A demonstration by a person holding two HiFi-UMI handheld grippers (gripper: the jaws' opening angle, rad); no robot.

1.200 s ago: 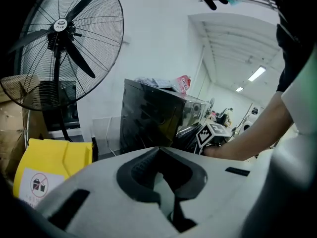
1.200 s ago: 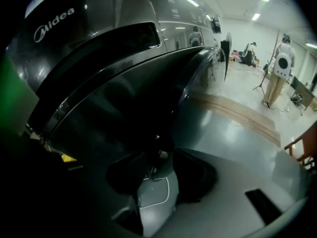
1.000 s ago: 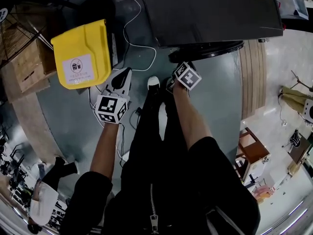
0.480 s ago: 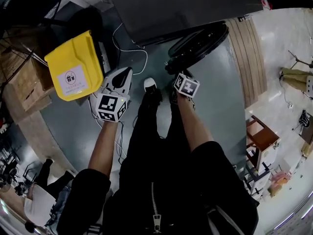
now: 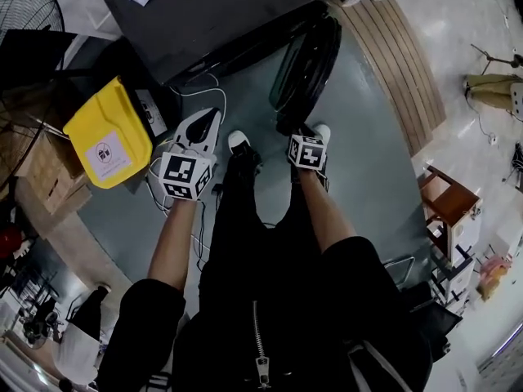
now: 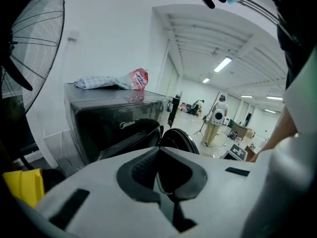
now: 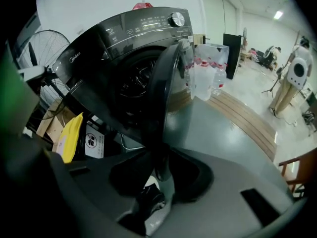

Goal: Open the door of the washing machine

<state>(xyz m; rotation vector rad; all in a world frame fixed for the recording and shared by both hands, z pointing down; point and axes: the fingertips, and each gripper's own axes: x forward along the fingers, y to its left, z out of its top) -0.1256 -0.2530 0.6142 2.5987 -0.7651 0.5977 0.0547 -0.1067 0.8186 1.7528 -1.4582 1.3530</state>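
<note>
The dark washing machine [image 5: 229, 15] stands at the top of the head view, its round door [image 5: 306, 60] swung out toward me. In the right gripper view the door [image 7: 166, 83] stands edge-on before the open drum [image 7: 141, 76]. My right gripper [image 7: 159, 175] is closing with the door's rim between its jaws. From above, that gripper [image 5: 296, 133] sits at the door's lower edge. My left gripper [image 5: 203, 125] hangs shut and empty left of my shoes. Its own view looks at the machine's side [image 6: 114, 118] past the shut left gripper [image 6: 158, 177].
A yellow bin [image 5: 106, 141] and cardboard boxes [image 5: 41, 174] lie left of the machine, with cables [image 5: 176, 96] on the floor. A standing fan [image 5: 29, 6] is at far left. Water bottles [image 7: 205, 68] and wooden boards [image 5: 400, 64] sit right of the door. A wooden stool [image 5: 449, 202] stands further right.
The door has swung further open, from nearly flat against the machine to sticking out toward me. My right gripper moved with its edge. The left gripper drifted along beside my legs.
</note>
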